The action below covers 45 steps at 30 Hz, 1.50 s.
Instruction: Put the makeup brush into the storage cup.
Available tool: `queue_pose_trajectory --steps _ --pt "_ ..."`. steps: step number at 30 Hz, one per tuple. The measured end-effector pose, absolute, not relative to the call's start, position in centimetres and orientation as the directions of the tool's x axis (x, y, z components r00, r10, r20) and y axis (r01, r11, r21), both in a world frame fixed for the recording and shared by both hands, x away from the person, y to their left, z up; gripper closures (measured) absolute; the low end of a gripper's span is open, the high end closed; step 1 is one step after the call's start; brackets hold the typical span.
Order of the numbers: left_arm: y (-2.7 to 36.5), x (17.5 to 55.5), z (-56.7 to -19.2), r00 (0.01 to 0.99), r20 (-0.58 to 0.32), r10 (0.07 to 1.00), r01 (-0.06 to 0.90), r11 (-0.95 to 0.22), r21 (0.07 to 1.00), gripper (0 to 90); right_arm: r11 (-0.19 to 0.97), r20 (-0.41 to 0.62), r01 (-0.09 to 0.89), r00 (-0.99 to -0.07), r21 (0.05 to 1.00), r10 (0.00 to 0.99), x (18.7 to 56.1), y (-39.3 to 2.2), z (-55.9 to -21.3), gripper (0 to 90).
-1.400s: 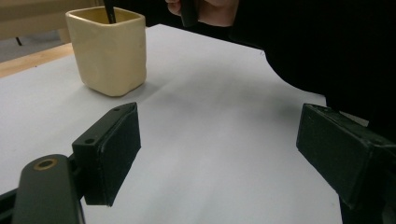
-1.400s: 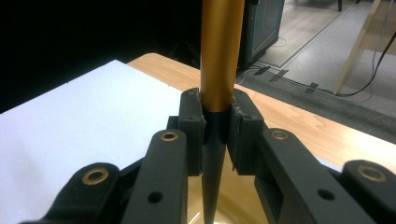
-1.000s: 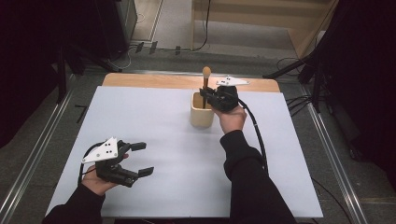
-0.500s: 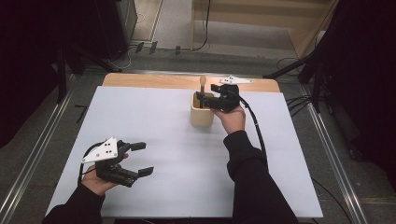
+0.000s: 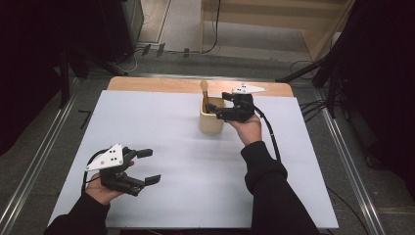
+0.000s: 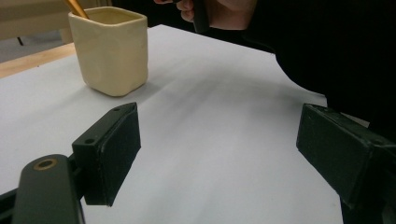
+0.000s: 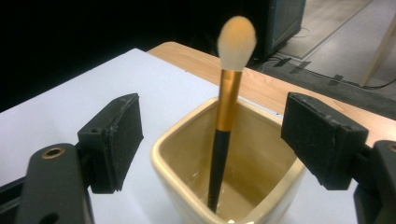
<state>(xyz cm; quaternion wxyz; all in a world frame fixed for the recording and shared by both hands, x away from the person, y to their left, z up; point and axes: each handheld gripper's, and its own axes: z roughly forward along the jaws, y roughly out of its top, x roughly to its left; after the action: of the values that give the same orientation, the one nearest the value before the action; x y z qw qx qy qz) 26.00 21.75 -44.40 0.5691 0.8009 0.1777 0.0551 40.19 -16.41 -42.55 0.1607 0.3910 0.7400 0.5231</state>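
At about one o'clock on the white table (image 5: 161, 127), my right gripper (image 5: 213, 110) hangs level over the rim of the cream, square-sided ceramic cup (image 5: 211, 123). Its jaws have just been opening and now stand wide, with nothing pressed between the pads. Seen along my right gripper (image 7: 212, 144) in its own view, the makeup brush with the black handle, gold ferrule and pale fluffy head (image 7: 226, 112) stands inside the cup (image 7: 187, 196), handle down and bristles up, leaning against the far wall, between my two jaws but touching neither. From above, the brush (image 5: 205, 90) pokes out of the cup toward twelve o'clock.

Down at seven o'clock, my left gripper (image 5: 147, 166) rests just above the table, jaws spread wide and empty, well apart from the cup. In its own view the left gripper (image 6: 219, 154) looks across bare white table (image 6: 210, 93) toward the cup (image 6: 112, 51).

I judge the placing step is at its end: the brush is in the cup and I have let go. The next move calls for drawing my right gripper straight back toward five o'clock, keeping the jaws wide so no pad clips the brush handle or nudges the cup, which could tip.
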Motion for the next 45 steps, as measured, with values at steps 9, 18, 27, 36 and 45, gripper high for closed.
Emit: queue_pose_trajectory --steps 9,18,27,36,45 --pt "21.8 26.0 -44.4 0.929 -0.117 0.351 0.225 -0.286 0.931 14.3 0.15 0.155 0.379 -0.662 0.913 0.733 38.9 -16.9 -42.1 21.1" --pt "21.8 26.0 -44.4 0.928 -0.116 0.353 0.225 -0.285 0.932 14.3 0.163 0.152 0.36 -0.702 0.919 0.695 37.6 -16.8 -41.9 21.4" --pt "21.9 26.0 -44.4 0.927 -0.116 0.357 0.228 -0.288 0.93 14.3 0.169 0.142 0.338 -0.725 0.926 0.674 36.2 -17.3 -42.2 21.4" --pt "22.0 26.0 -44.3 0.924 -0.111 0.365 0.224 -0.284 0.932 14.3 0.189 0.121 0.319 -0.743 0.929 0.659 34.6 -17.7 -42.1 21.8" --pt "22.0 26.0 -44.3 0.923 -0.111 0.368 0.226 -0.287 0.931 14.3 0.176 0.143 0.315 -0.771 0.933 0.621 32.8 -18.4 -42.8 21.4"
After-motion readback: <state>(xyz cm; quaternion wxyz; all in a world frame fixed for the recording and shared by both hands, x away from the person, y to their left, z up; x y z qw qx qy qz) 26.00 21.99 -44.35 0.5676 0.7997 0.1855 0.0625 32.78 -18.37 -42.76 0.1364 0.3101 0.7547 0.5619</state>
